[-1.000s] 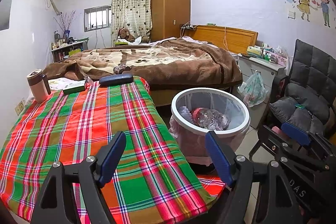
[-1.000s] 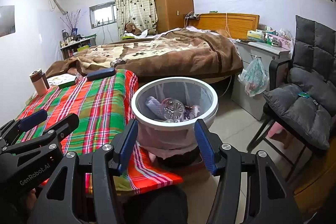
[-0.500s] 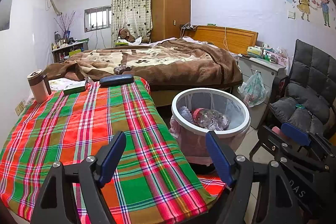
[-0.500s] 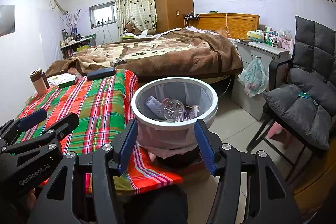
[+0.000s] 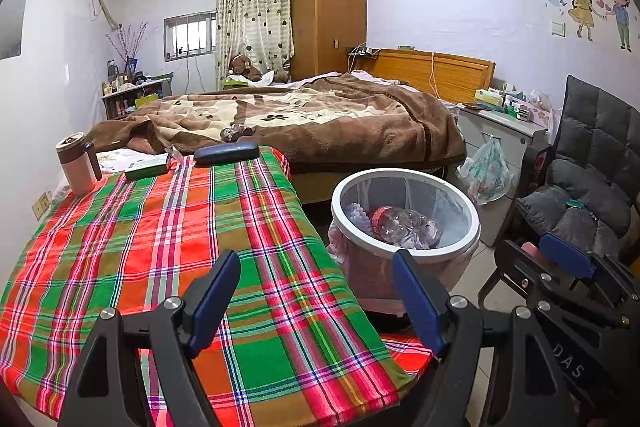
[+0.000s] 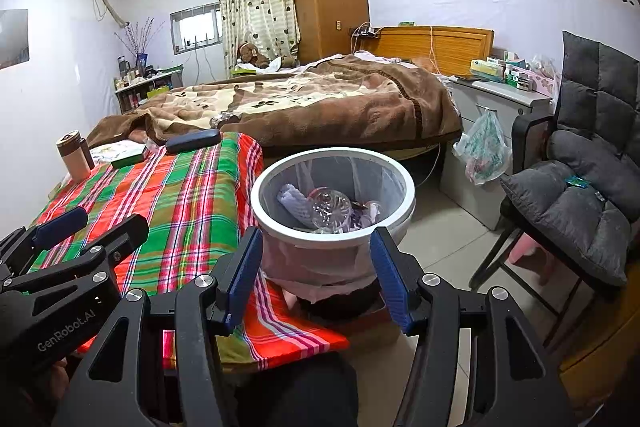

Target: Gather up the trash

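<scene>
- Well, both the left gripper [image 5: 316,297] and right gripper [image 6: 316,275] hung open, holding nothing.
- Trash — a crushed bottle [image 5: 404,225] — lay inside the bin [image 6: 280,223] beside the table [image 5: 160,227].
- Risk: a careless swing could tip that bin.

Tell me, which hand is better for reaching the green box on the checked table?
Probably the left. The left gripper hangs over the tablecloth, pointing roughly toward the green box, jaws open and empty. The right gripper faces the trash bin beside the table instead.
</scene>
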The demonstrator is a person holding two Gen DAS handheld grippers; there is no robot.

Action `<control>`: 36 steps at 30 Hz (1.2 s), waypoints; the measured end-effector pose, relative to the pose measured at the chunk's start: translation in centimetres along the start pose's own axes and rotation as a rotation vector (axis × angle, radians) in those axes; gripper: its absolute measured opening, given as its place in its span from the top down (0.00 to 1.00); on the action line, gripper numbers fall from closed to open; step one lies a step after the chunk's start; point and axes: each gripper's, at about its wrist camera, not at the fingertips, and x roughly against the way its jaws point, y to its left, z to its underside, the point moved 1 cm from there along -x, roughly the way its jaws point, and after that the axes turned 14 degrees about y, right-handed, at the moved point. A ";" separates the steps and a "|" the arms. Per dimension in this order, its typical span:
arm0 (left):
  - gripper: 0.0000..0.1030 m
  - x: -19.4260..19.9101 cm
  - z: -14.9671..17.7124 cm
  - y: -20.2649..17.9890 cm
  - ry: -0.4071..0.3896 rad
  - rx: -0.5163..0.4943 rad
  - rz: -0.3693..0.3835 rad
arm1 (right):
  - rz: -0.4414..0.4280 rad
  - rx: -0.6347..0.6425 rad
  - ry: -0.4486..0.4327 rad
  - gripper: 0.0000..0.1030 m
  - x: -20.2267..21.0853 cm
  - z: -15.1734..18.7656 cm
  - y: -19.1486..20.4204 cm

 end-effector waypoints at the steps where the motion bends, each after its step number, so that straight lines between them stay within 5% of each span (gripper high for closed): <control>1: 0.25 0.0 0.0 0.0 0.000 0.001 0.000 | 0.000 0.000 -0.001 0.44 0.0 0.0 0.0; 36: 0.25 0.1 0.2 0.2 0.001 0.008 -0.010 | -0.008 0.013 0.007 0.44 0.1 -0.1 0.4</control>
